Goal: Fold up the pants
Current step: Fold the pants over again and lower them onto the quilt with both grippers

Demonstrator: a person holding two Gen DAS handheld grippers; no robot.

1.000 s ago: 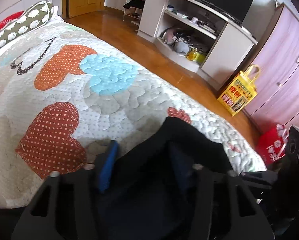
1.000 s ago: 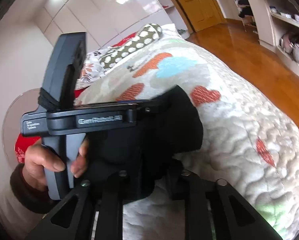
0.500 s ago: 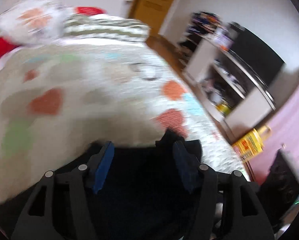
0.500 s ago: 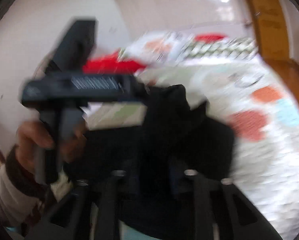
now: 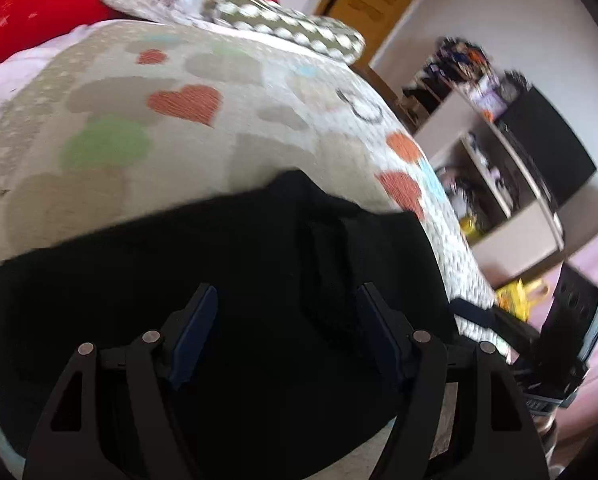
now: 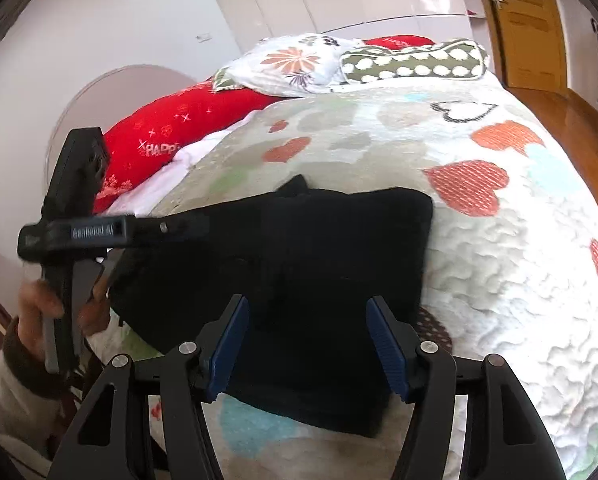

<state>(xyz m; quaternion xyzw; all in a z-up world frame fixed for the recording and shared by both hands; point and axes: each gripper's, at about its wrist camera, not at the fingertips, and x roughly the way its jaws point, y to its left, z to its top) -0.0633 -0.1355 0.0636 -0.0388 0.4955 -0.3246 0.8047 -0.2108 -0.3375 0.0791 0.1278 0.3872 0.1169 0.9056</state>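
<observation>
pants (image 6: pixel 331 264) lie folded, soft and limp on the quilt (image 6: pixel 511 264) (take a folded edge); left gripper (image 5: pixel 285 330) has just been opening, right gripper (image 6: pixel 307 344) gapes, both empty.

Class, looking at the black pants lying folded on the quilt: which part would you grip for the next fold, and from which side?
Probably grip the black pants at the near folded edge, coming from above: it lies flat, nearest the open right gripper.
</observation>
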